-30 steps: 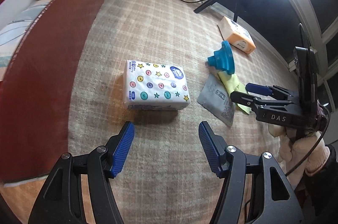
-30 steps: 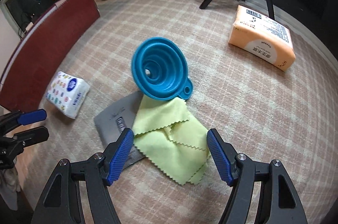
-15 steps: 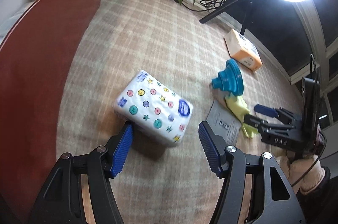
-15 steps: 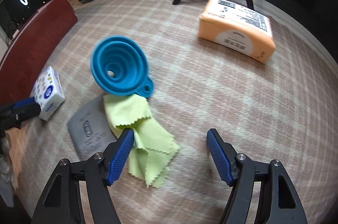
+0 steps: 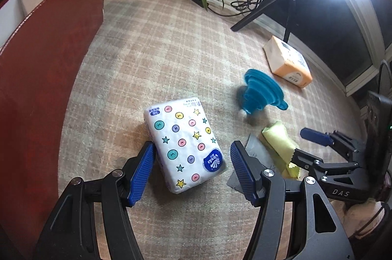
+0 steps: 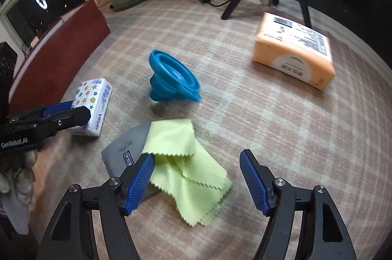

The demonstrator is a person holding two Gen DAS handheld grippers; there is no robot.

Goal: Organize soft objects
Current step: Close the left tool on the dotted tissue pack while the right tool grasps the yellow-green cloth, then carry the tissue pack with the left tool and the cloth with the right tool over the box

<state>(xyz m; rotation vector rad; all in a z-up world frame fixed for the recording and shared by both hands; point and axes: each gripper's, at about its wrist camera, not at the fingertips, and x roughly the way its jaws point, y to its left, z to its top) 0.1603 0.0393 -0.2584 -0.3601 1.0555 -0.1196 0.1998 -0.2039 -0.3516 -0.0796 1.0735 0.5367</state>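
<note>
The tissue pack (image 5: 186,146), white with coloured dots and stars and a blue "Vinda" badge, lies on the checked carpet (image 5: 152,58) between the blue pads of the left gripper (image 5: 189,168), whose jaws stand open around it; whether a pad touches it I cannot tell. The right gripper (image 6: 196,182) is open over a yellow-green cloth (image 6: 186,164) lying on a grey pouch (image 6: 127,147) with small unreadable print. Beyond are a blue funnel (image 6: 174,77) and an orange pack (image 6: 294,54) bearing a barcode. The right gripper's body reads "DAS", the left's "GenRobot.AI".
</note>
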